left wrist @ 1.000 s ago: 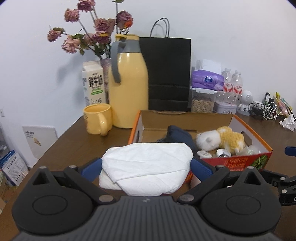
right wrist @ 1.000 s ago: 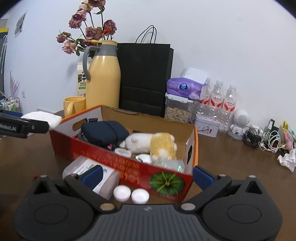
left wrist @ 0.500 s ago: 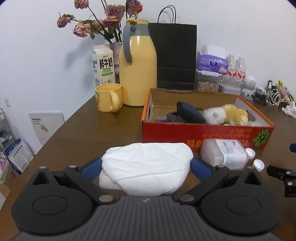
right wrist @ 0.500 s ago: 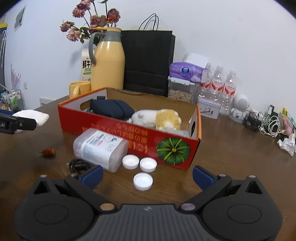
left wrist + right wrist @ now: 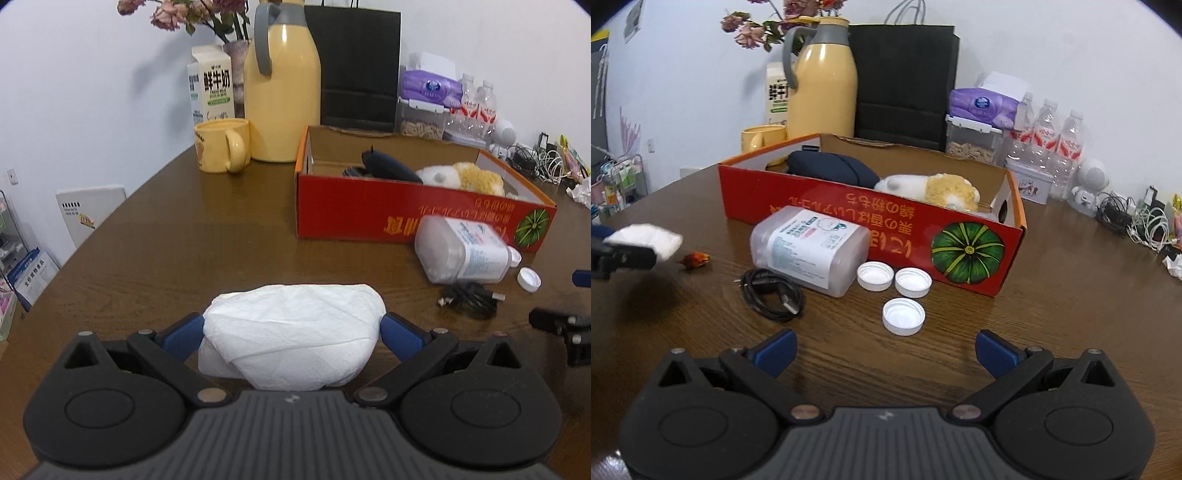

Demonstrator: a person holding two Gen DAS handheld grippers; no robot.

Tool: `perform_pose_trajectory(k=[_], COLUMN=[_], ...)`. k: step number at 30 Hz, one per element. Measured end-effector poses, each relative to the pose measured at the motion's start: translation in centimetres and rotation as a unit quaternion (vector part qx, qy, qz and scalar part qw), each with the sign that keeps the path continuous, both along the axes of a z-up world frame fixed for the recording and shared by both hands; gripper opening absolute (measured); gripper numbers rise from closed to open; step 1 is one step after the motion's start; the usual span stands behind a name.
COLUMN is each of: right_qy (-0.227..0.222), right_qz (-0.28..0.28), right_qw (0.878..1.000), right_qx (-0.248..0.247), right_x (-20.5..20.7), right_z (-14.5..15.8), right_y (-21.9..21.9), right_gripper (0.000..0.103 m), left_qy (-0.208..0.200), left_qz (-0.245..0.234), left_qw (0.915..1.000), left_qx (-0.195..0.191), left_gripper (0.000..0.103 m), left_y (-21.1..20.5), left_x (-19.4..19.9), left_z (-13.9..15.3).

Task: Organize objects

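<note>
Left gripper (image 5: 291,330) clamped on folded white tissue wad (image 5: 291,332) above near brown wooden table (image 5: 184,240), right gripper (image 5: 885,349) spread wide and empty, red cardboard box (image 5: 886,225) farther, three white bottle caps (image 5: 903,316) before it.

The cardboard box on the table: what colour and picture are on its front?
The cardboard box is red with orange lettering and a green pumpkin picture, clearest in the right wrist view.
</note>
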State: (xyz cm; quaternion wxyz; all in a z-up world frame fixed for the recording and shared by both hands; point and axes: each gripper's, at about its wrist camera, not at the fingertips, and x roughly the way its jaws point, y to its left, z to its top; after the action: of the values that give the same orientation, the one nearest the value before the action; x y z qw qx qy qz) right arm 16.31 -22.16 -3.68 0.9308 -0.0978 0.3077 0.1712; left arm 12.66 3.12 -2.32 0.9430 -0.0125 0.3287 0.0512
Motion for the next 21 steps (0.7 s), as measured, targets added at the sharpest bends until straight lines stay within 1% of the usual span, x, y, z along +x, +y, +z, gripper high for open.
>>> perform_pose_trajectory(k=[5, 14, 18, 21], right_qy=[0.016, 0.019, 0.02, 0.018], right_qz=[-0.016, -0.021, -0.021, -0.021], right_qw=[1.0, 1.0, 0.999, 0.999], right_qx=[0.009, 0.012, 0.015, 0.019], right_x=[1.5, 2.2, 2.3, 2.5], right_z=[-0.3, -0.5, -0.6, -0.5], right_y=[-0.6, -1.0, -0.9, -1.0], right_gripper=[0.094, 0.093, 0.093, 0.094], left_qy=[0.008, -0.002, -0.025, -0.061], left_qz=[-0.003, -0.004, -0.008, -0.022], left_qw=[1.0, 0.9999, 0.9996, 0.9978], left_qx=[-0.006, -0.011, -0.014, -0.009], left_gripper=[0.103, 0.103, 0.103, 0.103], left_y=[0.1, -0.1, -0.3, -1.3], left_x=[0.3, 0.5, 0.3, 1.2], left_z=[-0.6, -0.3, 0.9, 3.4])
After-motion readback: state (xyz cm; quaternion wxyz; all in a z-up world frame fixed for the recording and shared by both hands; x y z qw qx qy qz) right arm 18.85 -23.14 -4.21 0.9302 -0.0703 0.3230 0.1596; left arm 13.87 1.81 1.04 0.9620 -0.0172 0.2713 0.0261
